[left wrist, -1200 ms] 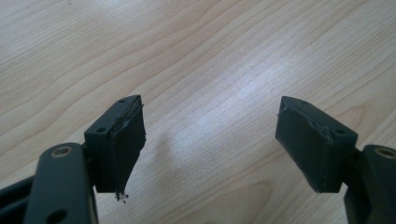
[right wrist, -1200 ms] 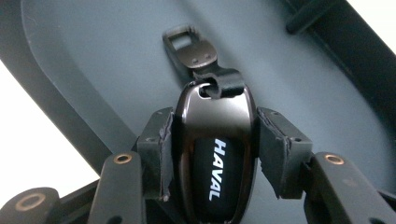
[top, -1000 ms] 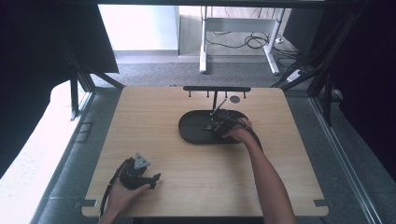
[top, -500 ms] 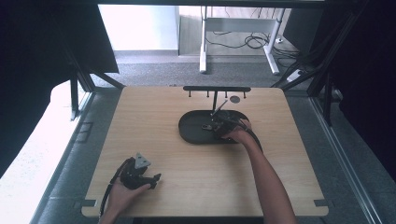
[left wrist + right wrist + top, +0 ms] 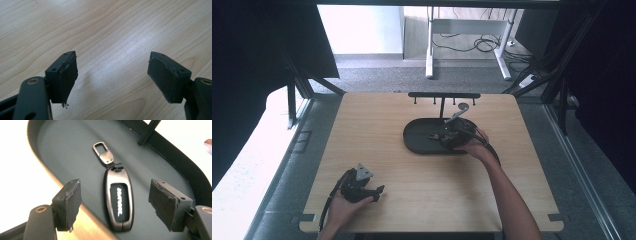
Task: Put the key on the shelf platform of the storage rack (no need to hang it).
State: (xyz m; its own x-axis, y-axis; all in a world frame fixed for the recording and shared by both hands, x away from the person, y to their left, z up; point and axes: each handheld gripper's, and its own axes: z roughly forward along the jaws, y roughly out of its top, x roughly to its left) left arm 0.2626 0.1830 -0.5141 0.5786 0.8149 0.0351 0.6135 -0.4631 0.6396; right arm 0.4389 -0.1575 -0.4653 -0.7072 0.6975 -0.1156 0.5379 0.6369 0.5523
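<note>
Key fob [image 5: 119, 201]: in the tray [image 5: 62, 150], lower end cut off.
Lettering: white, I cannot read it.
Right gripper [image 5: 115, 207]: wide open over fob, holding nothing.
Left gripper [image 5: 112, 80]: wide open, off the tray, holding nothing.

Grey carpet floor [image 5: 377, 75], white desk legs [image 5: 430, 45] beyond.

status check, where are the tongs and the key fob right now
Right tongs open, poised over key fob lying flat in black tray, not touching. Left tongs open above bare table. Nothing between the jaws and fob.
</note>
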